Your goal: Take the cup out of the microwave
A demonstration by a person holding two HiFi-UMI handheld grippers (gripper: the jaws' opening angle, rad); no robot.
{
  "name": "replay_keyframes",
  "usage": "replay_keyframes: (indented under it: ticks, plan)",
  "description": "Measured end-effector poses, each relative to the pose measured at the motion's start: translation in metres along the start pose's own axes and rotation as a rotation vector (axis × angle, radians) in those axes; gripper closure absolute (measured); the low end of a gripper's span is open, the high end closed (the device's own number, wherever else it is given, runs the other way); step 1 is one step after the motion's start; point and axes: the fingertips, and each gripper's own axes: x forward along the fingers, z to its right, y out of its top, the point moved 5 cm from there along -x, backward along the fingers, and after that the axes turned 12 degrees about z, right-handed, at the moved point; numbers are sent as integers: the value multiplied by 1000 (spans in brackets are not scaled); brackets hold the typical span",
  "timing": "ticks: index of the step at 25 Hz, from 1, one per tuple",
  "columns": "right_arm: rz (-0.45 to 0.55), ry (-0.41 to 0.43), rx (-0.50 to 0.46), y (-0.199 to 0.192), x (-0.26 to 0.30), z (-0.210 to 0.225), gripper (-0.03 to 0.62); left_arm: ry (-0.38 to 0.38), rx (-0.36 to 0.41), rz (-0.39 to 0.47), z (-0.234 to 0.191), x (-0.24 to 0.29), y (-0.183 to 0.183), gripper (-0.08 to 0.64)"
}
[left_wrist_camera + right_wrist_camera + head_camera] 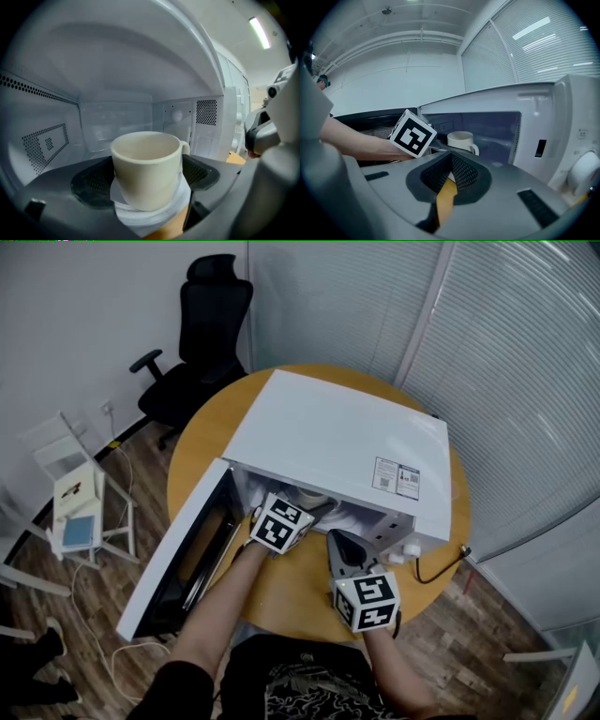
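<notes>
Round and wooden, the table point(309, 592) carries a white microwave point(337, 442) whose door point(183, 554) hangs wide open to the left. Inside the cavity stands the cream cup point(147, 168), upright and empty as far as its inner wall shows, its handle turned to the far right. Perforated vents mark the left and right walls of the cavity.

A black cable point(441, 568) runs off the table's right edge. Around the table lies a wood floor point(122, 615), with a black office chair point(192, 343) at the back, a small white rack point(80, 507) at the left and closed blinds point(525, 381) along the right wall.

Both forearms reach in from the bottom of the head view. The left gripper point(146, 178) is pushed into the microwave's mouth, jaws spread wide with the cup standing between them (each pad sits just beside the cup's wall, and no squeeze shows). The right gripper point(450, 159) hangs over the table in front of the microwave, aimed slightly down toward the opening, its jaws pressed together at the tips with nothing between them.
</notes>
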Motion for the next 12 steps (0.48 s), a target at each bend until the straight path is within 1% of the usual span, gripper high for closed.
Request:
replay_keyframes:
  ticks: [4, 5, 12]
  plan:
    - [0, -12, -1, 0, 0, 4, 577, 33, -32, 29, -4, 4, 0, 117]
    - [0, -15, 0, 0, 0, 5, 577, 37, -37, 36, -4, 4, 1, 130]
    - [9, -27, 4, 5, -7, 8, 577, 106, -45, 62, 0, -4, 1, 135]
